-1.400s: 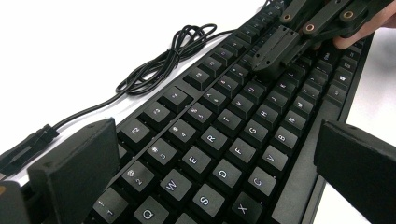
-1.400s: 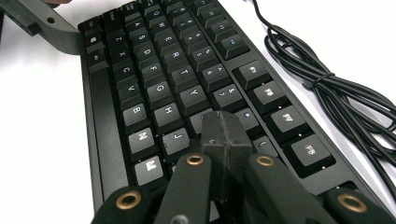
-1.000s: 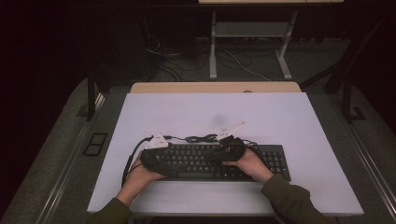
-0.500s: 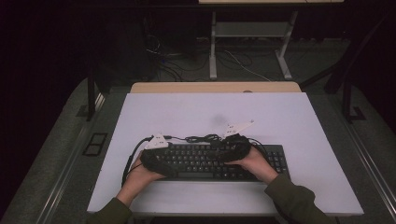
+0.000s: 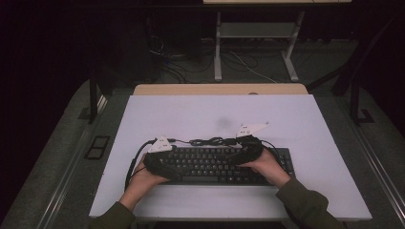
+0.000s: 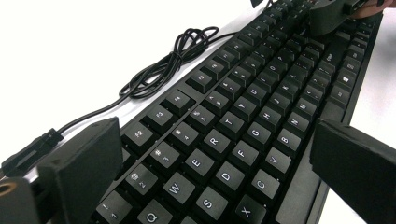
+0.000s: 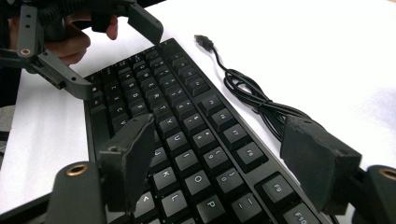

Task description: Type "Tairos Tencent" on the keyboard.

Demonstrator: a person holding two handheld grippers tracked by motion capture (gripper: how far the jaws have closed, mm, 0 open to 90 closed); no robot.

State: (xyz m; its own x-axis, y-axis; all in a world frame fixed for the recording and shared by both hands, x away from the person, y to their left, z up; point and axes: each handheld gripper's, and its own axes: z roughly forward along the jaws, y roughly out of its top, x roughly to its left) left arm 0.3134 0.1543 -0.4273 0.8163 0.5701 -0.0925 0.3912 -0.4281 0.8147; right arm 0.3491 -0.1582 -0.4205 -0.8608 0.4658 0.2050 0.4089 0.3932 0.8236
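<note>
High view shows a black keyboard lying low in the middle of the frame on a white table, its long side running left to right, with its bundled cable coiled on the table just beyond its far edge. The left gripper sits over the keyboard's left end and the right gripper over its right-centre part, each held by a hand entering from the bottom edge. Left gripper view has the jaws standing wide apart at the lower left and lower right of the frame, straddling the key rows without pressing on them, so this tool is open. Right gripper view shows its jaws likewise spread across the keys, one at lower left, one at lower right; they have just been opening, and the keyboard lies between them unpinched. The cable's plug rests on the table at upper centre there.
</note>
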